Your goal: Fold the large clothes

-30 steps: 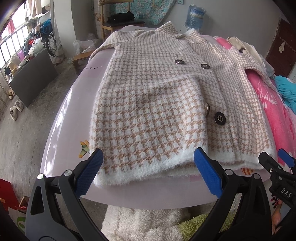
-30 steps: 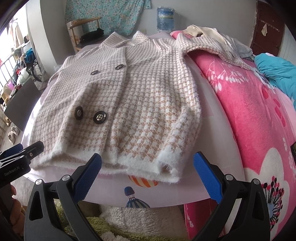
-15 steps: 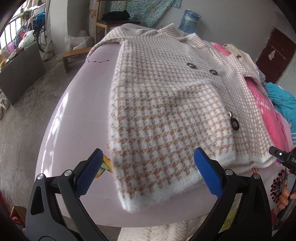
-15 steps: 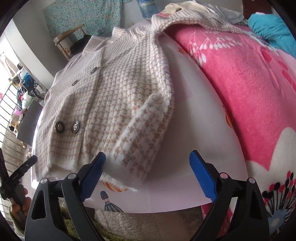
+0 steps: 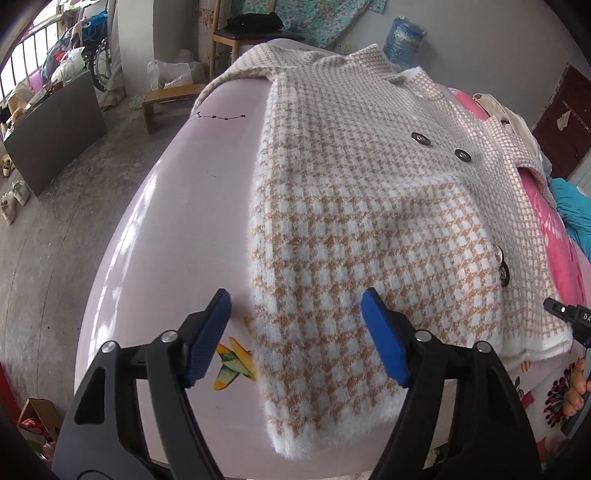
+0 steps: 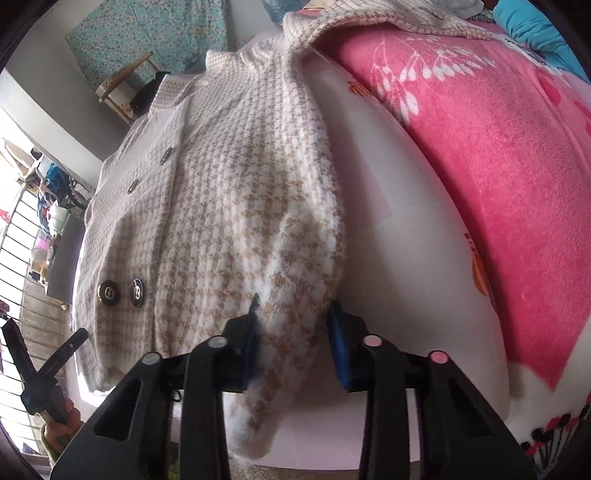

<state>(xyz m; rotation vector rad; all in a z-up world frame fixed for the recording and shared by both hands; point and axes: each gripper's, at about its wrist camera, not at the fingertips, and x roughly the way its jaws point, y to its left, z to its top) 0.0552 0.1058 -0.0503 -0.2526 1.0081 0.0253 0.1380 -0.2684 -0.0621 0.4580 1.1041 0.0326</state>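
A fuzzy beige-and-white houndstooth coat point(image 5: 369, 206) with dark buttons lies front up on the pale pink sheet point(image 5: 177, 240) of a bed. My left gripper point(image 5: 297, 325) hangs over the coat's lower left corner. Its jaws are closing with the hem edge between them, and the blue pads point(image 5: 384, 343) stand clear of the fabric. In the right wrist view the coat point(image 6: 229, 206) has its lower right corner bunched up. My right gripper point(image 6: 295, 328) is closing on that corner, with both pads pressed into the fluffy hem.
A pink floral blanket point(image 6: 498, 147) covers the bed to the right of the coat, with a teal cloth point(image 5: 572, 206) beyond it. The bed's edge drops to a concrete floor point(image 5: 44, 258) on the left. A low wooden stool point(image 5: 166, 99), a chair point(image 5: 236, 33) and a water bottle point(image 5: 404, 40) stand behind.
Both grippers came down and in toward the coat's bottom corners. The right jaws went from wide open to pinching the right corner. The left jaws narrowed around the left corner.
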